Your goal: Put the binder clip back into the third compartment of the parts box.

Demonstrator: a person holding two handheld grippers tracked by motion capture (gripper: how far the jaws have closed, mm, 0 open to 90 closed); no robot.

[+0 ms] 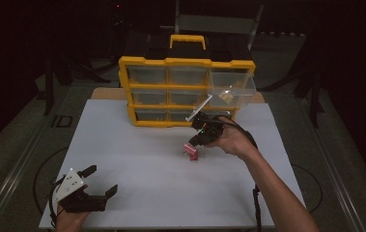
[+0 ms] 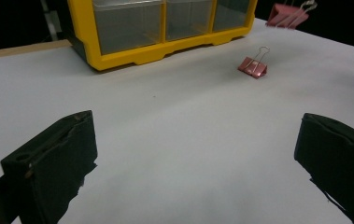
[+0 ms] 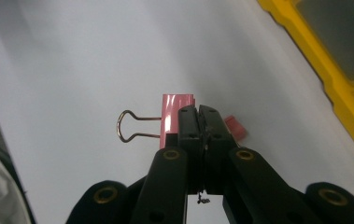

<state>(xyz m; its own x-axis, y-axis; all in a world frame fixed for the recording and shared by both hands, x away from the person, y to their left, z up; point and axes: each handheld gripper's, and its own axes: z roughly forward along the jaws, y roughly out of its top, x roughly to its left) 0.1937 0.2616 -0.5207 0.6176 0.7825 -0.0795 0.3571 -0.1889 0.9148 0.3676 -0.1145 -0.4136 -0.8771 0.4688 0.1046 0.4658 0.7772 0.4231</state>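
Right gripper (image 1: 196, 141) above pink binder clip (image 1: 190, 151)

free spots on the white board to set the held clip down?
Bare: the wide stretch between the left gripper and the loose binder clip, and the board's left half before the yellow organizer. Crowded: beside the right gripper, below the pulled-out drawer.

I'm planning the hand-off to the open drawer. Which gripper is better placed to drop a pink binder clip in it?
Right. The right gripper is shut on a pink binder clip, just below the open drawer. The left gripper sits open at the near table edge.
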